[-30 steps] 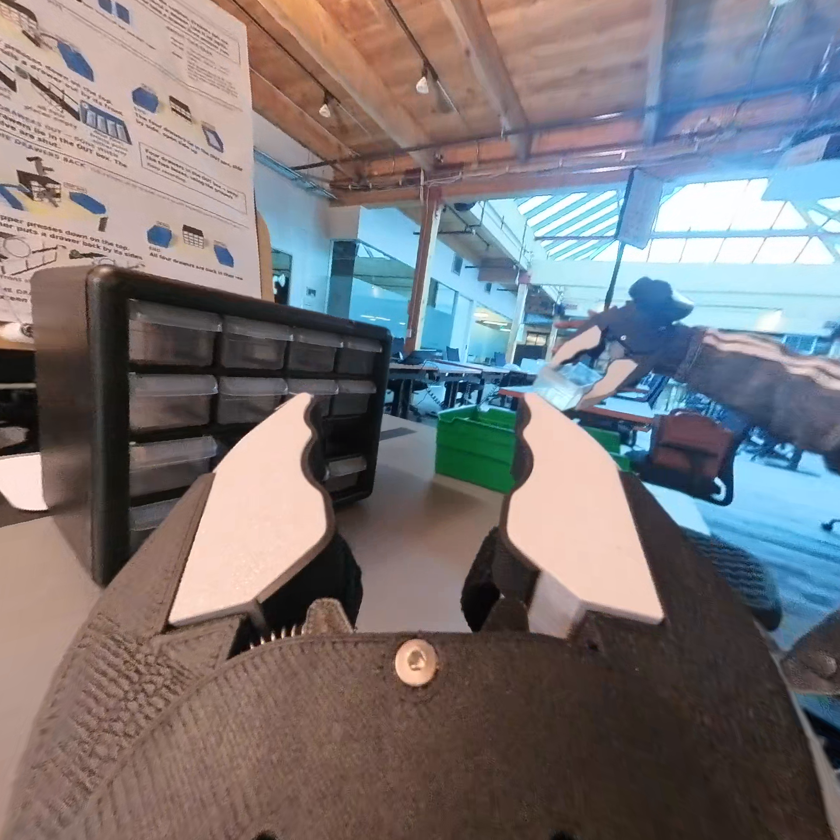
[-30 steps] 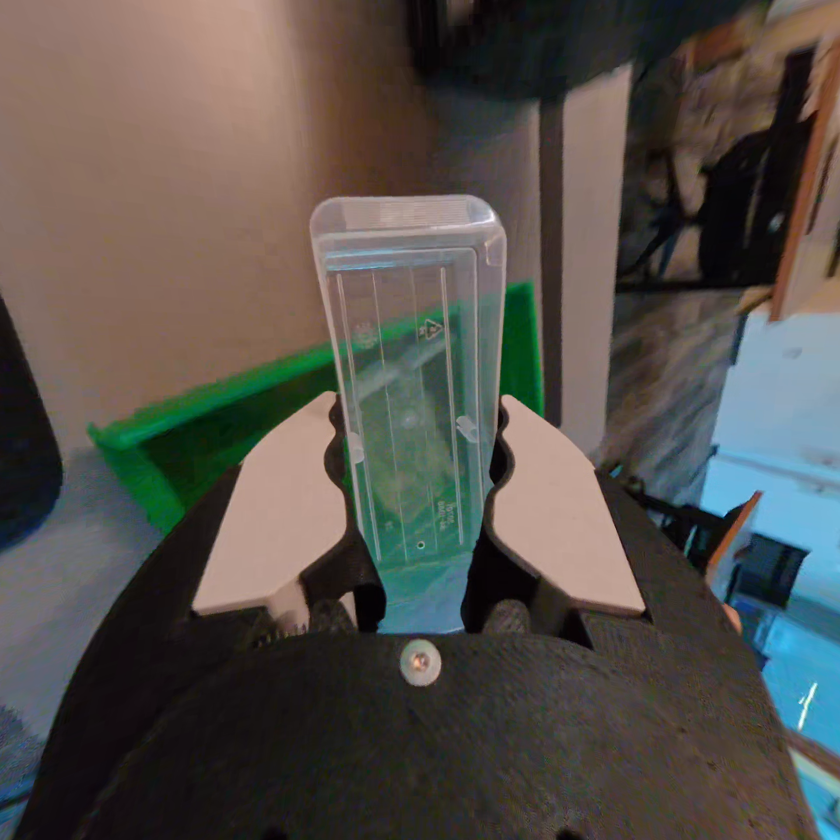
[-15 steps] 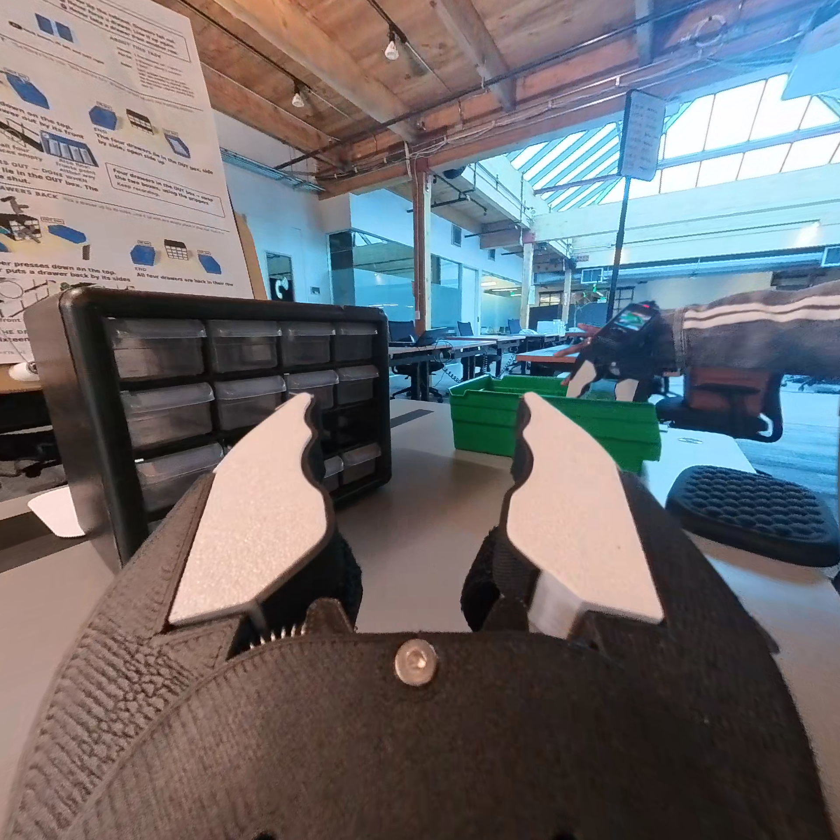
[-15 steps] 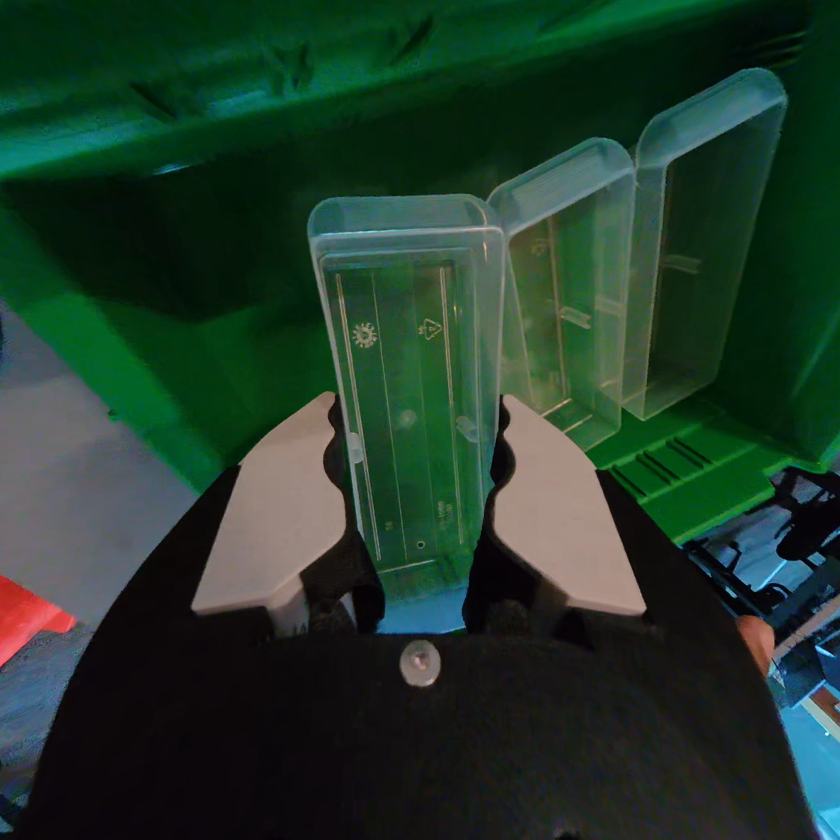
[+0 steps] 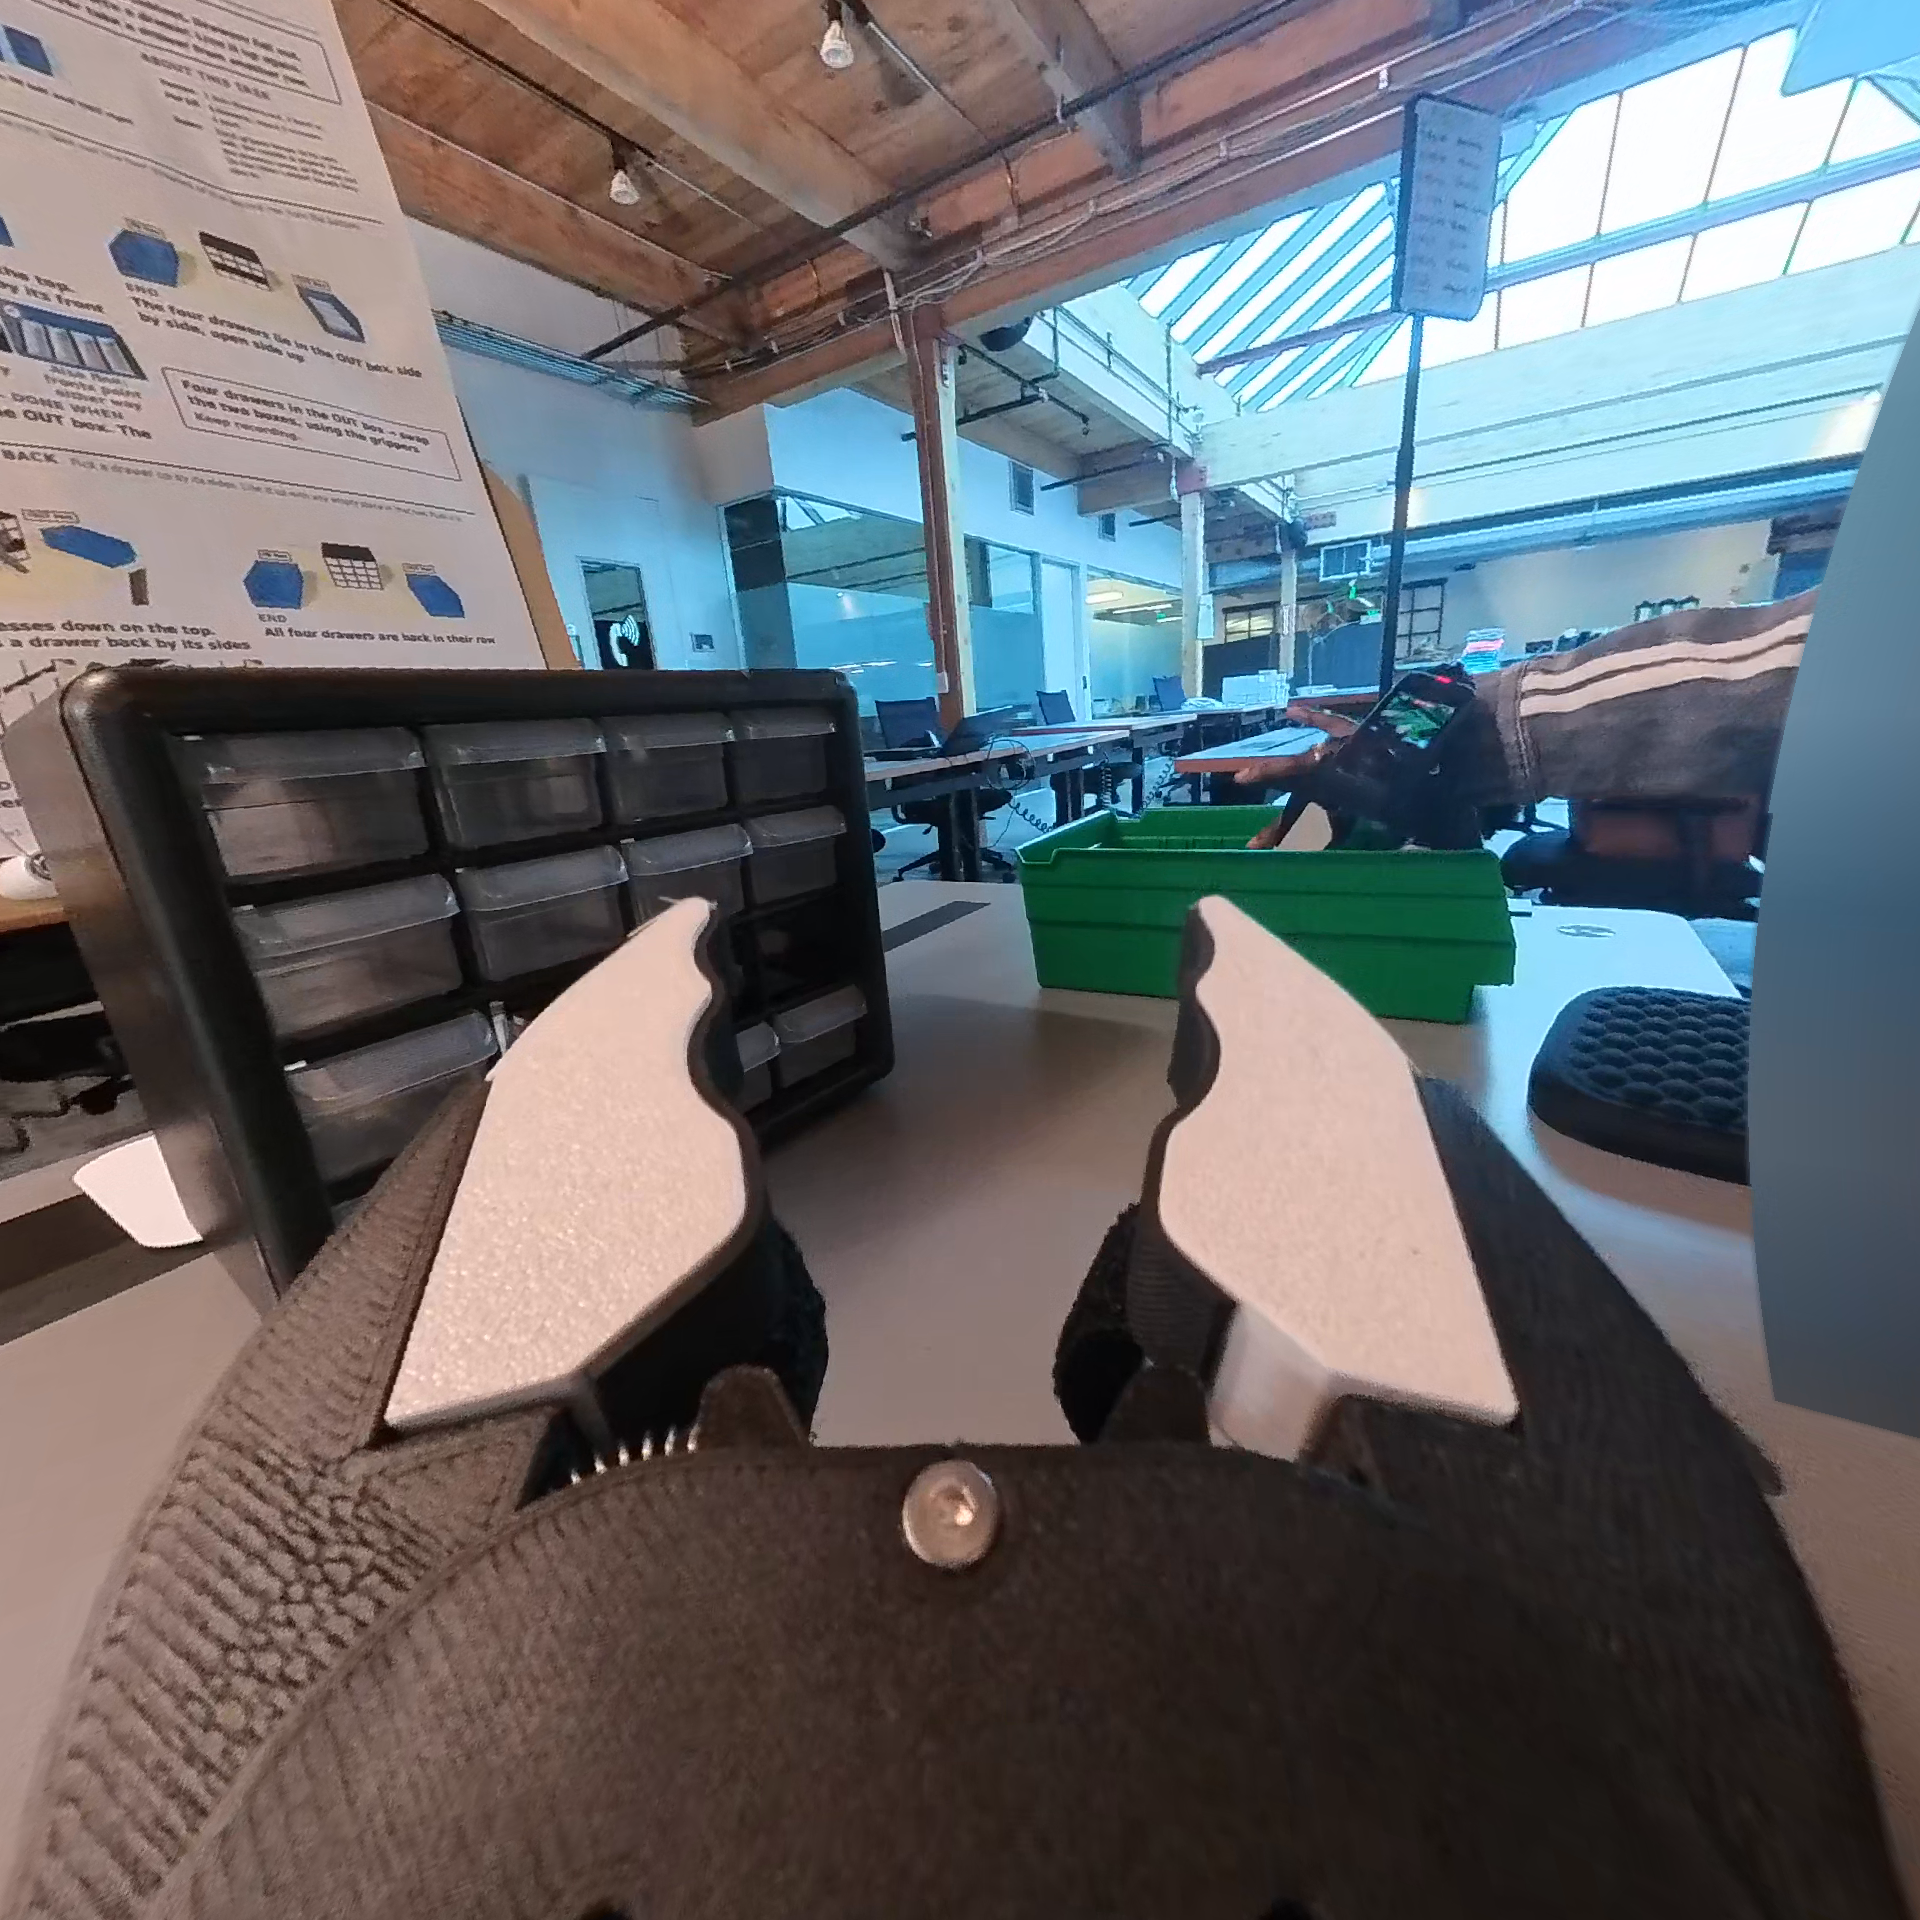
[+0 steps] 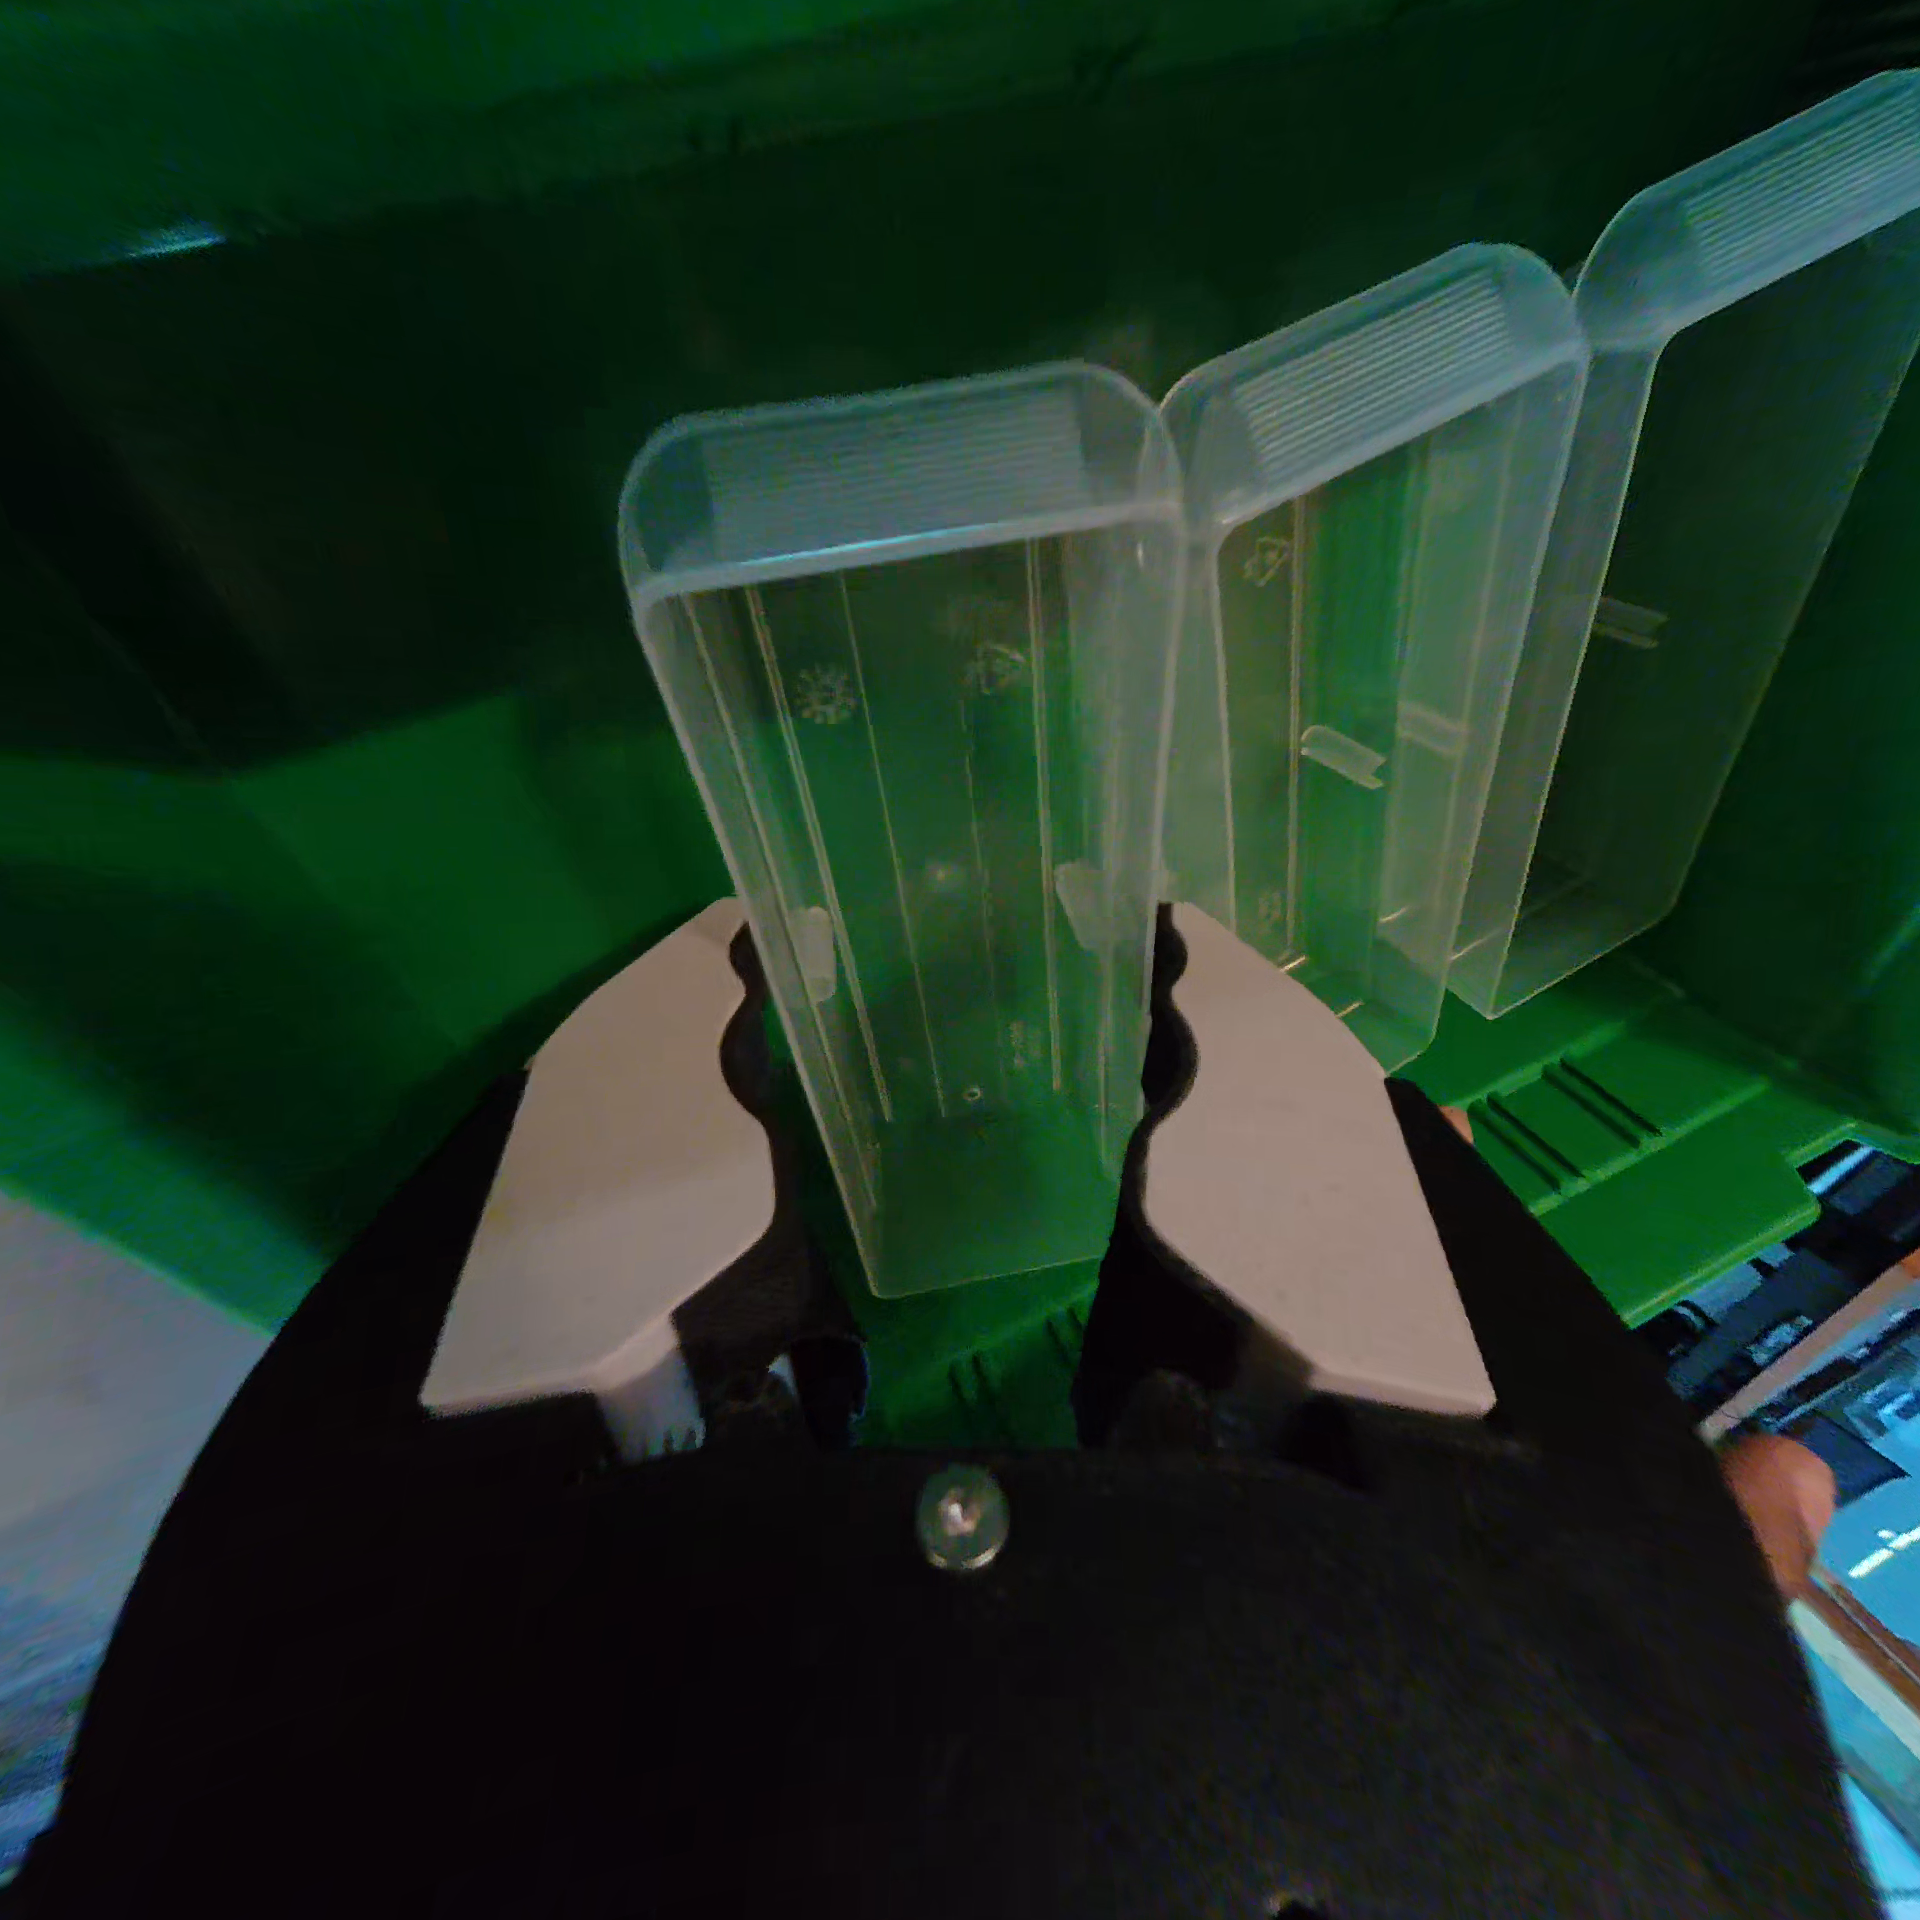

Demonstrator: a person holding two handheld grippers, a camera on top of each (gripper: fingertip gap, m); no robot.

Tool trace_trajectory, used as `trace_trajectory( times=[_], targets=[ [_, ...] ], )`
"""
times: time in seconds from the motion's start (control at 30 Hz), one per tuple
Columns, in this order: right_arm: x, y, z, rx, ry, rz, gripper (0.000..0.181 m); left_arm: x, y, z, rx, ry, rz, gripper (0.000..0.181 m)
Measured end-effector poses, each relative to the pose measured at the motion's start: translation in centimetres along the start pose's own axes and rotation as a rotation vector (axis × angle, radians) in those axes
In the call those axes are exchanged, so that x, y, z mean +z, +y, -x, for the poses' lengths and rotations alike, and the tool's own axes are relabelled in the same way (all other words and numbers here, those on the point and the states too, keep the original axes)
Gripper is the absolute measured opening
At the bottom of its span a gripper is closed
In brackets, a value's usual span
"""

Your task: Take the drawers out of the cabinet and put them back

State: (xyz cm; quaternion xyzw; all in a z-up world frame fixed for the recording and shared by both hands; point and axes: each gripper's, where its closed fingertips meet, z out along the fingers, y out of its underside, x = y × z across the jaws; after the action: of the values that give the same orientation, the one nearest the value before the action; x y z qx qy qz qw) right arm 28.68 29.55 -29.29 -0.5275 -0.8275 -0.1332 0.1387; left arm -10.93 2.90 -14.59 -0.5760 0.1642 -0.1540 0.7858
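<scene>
The black cabinet (image 5: 468, 883) with clear drawers stands on the table at the left; a slot in its third row (image 5: 805, 951) is dark and empty. My left gripper (image 5: 951, 914) is open and empty, low over the table in front of the cabinet. My right gripper (image 6: 951, 925) reaches into the green bin (image 6: 312, 883). Its jaws have parted a little around a clear drawer (image 6: 935, 727), which lies open side up, loose between the fingers. Two more clear drawers (image 6: 1351, 675) (image 6: 1714, 520) lie side by side to its right. The right gripper also shows in the left wrist view (image 5: 1320, 831), inside the bin (image 5: 1247, 935).
A white instruction poster (image 5: 208, 364) stands behind the cabinet. A black mesh pad (image 5: 1642, 1081) lies on the table at the right. A grey-blue object (image 5: 1849, 935) fills the right edge. A striped sleeve (image 5: 1662, 675) reaches over the bin. Desks and chairs stand far behind.
My right gripper carried the clear drawer down into the green bin, set it beside the two others and parted its jaws. My left gripper dropped and tilted a little, still open.
</scene>
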Motion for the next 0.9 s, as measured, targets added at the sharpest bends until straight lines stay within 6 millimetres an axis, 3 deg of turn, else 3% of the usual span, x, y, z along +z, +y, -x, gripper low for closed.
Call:
trace_trajectory(
  times=[0.17, 0.33, 0.43, 0.53, 0.6, 0.7, 0.73, 0.8, 0.83, 0.87, 0.9],
  targets=[
    [-0.8, -0.2, -0.1, 0.069, -0.012, -0.034, 0.083, 0.1, 0.7, 0.1, 0.033, -0.014, 0.041, 0.082],
    [-4.9, -2.0, -2.6, 0.23, 0.094, -0.234, 0.084, 0.2, 0.9, 0.0, 0.057, -0.015, 0.058, 0.082],
    [-10.3, -6.5, -4.3, 0.399, 0.125, -0.621, 0.091, 0.2, 1.1, 0.2, 0.053, -0.028, 0.067, 0.082],
    [-17.6, -11.7, -4.7, 0.517, 0.075, -1.128, 0.097, 0.1, 1.2, 0.7, 0.057, -0.055, 0.08, 0.081],
    [-22.0, -14.0, -4.8, 0.548, 0.065, -1.413, 0.097, 0.1, 1.3, 1.1, 0.063, -0.077, 0.091, 0.08],
    [-26.0, -16.7, -5.1, 0.568, 0.025, -1.656, 0.095, 0.1, 1.5, 1.2, 0.039, -0.079, 0.092, 0.08],
    [-26.9, -17.5, -5.7, 0.591, 0.024, -1.708, 0.091, 0.1, 1.5, 1.3, 0.028, -0.08, 0.094, 0.08],
    [-27.3, -18.3, -9.0, 0.724, 0.152, -1.732, 0.061, 0.1, 1.6, 1.4, 0.022, -0.085, 0.099, 0.08],
    [-26.8, -18.7, -10.6, 0.766, 0.244, -1.696, 0.023, 0.0, 1.7, 1.4, 0.023, -0.086, 0.1, 0.08],
    [-26.3, -19.2, -12.2, 0.806, 0.314, -1.65, 0.0, 0.0, 1.7, 1.4, 0.025, -0.087, 0.102, 0.08],
    [-25.5, -19.9, -13.8, 0.852, 0.354, -1.582, 0.0, 0.0, 1.7, 1.4, 0.026, -0.085, 0.105, 0.08]
  ],
)
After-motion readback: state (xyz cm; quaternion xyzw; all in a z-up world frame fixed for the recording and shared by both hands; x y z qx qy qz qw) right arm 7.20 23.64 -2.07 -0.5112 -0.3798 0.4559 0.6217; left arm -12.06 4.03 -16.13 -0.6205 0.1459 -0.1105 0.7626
